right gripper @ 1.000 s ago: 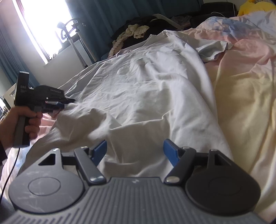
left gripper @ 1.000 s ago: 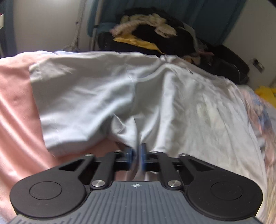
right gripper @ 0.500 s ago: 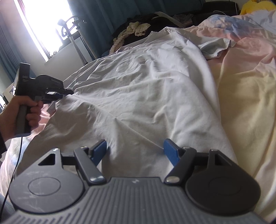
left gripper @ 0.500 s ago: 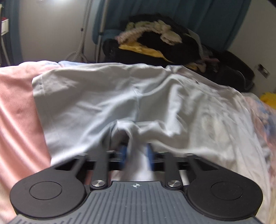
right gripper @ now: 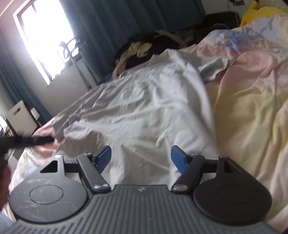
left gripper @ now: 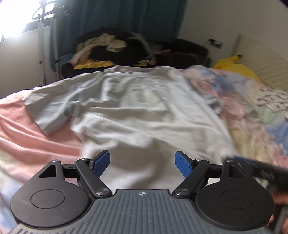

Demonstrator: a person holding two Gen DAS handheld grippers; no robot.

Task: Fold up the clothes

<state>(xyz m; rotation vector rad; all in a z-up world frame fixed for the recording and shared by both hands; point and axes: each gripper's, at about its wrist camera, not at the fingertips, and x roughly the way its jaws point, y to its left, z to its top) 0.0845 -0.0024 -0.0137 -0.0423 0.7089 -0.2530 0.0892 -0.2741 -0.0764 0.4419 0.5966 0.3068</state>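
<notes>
One white T-shirt (left gripper: 144, 108) lay spread on the bed (left gripper: 36, 136), two grippers poised over its near hem. The L gripper (left gripper: 142, 162) had its jaws wide apart, nothing between the blue pads (left gripper: 100, 162); the R gripper (right gripper: 141, 158) was likewise agape and empty, hem cloth below both but not pinched. In the R view the L gripper's dark body (right gripper: 27, 141) reached in from the left edge, near the shirt's side; a bit of hand (right gripper: 4, 177) showed below it, blurred. Two sleeves could be counted: one flat on the pink sheet (left gripper: 46, 111), the other crumpled toward the quilt (right gripper: 214, 67). The shirt's left edge had open pink sheet beside it; its right edge ran along a rumpled pastel quilt (right gripper: 243, 100), bunched close. Beyond the collar, at the bed's far end, sat one heap of dark and cream clothes (left gripper: 111, 48), teal curtains (left gripper: 126, 16) behind, a bright window (right gripper: 45, 32) to the left. A yellow plush (left gripper: 234, 64) lay far right. Both frames were motion-blurred.
</notes>
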